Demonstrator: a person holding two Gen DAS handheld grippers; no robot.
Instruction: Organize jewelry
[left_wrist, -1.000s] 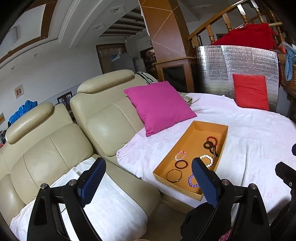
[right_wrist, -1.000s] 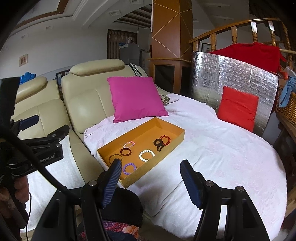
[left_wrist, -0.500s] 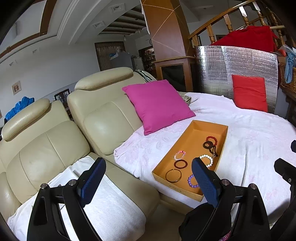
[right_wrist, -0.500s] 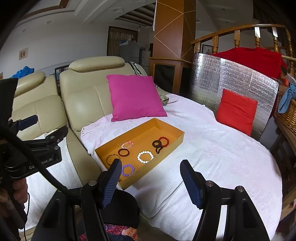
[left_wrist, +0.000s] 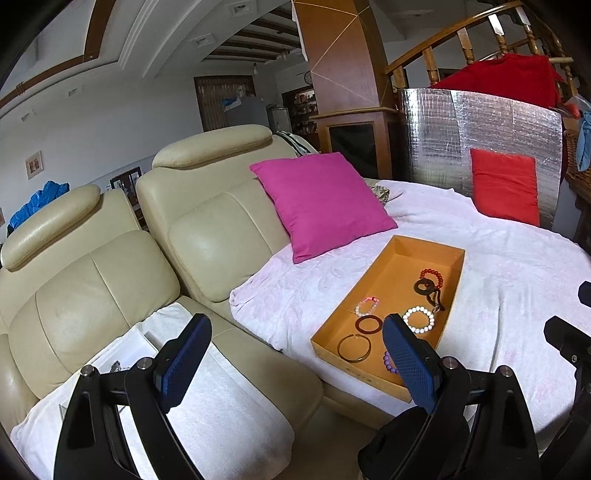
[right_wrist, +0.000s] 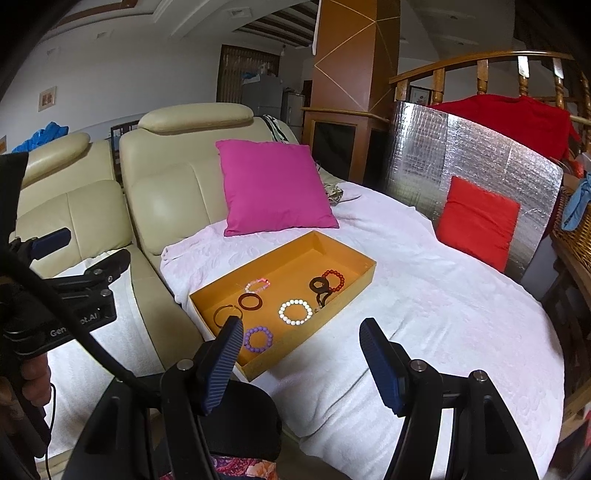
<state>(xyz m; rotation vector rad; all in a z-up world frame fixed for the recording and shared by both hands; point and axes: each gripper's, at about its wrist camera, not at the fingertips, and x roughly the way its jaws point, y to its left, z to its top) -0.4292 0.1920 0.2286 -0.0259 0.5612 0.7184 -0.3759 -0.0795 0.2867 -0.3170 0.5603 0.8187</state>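
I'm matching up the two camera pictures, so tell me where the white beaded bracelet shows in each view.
Left wrist view: the white beaded bracelet lies in the shallow orange cardboard tray, lower right of centre, just above the right fingertip.
Right wrist view: it lies in the tray, just below the picture's centre.
Shared landmark: the square magenta cushion behind the tray.

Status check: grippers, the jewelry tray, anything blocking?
Left gripper open, empty. Right gripper open, empty. Bracelets lie in orange tray on white cloth, untouched. Path clear.
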